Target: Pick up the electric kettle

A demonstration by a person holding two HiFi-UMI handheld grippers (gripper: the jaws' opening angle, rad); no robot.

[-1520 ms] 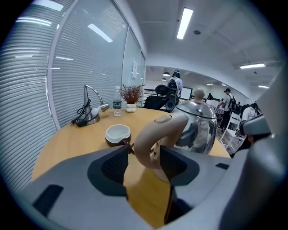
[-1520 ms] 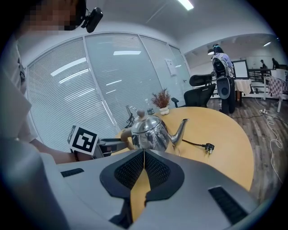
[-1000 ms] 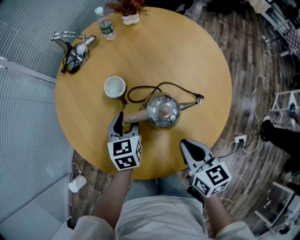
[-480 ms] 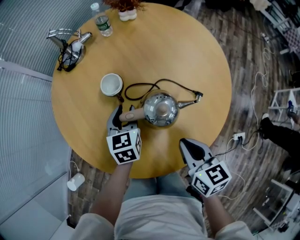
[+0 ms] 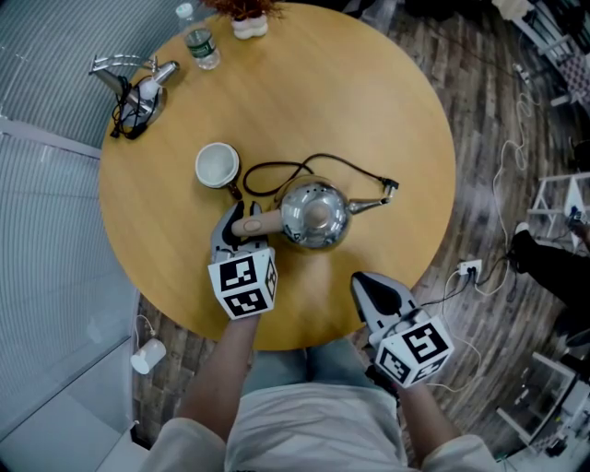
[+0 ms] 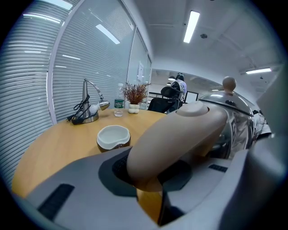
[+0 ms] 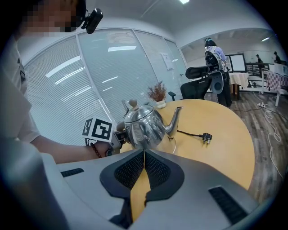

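At the far left edge of the round wooden table point(image 5: 175, 277) stands a chrome stand point(image 5: 136, 85) with a black cord bunched on its base. Right of it, along the far rim, are a clear water bottle point(image 5: 201, 48) and a small potted plant point(image 5: 249, 20). Nearer you, a white cup point(image 5: 218, 166) sits upright and apart from the rest.

Your left gripper point(image 5: 236, 229) lies just below that cup and points at the electric kettle point(image 5: 316, 214). Its fingers are closing on the kettle's beige handle point(image 5: 256, 223). The handle lies between them, and the left gripper view shows both dark pads against it.

The kettle stands upright on the table near the centre, polished steel, lid on. Its handle points left and its spout point(image 5: 367, 205) points right. A black power cord point(image 5: 304, 168) loops from behind the kettle and ends in a plug point(image 5: 391, 187) lying on the table just beyond the spout tip.

Your right gripper point(image 5: 367, 284) hovers over the near edge of the table, below and right of the kettle and apart from it. Its fingers are pressed together with nothing between them.

On the wooden floor to the right lies a white socket strip point(image 5: 471, 272).
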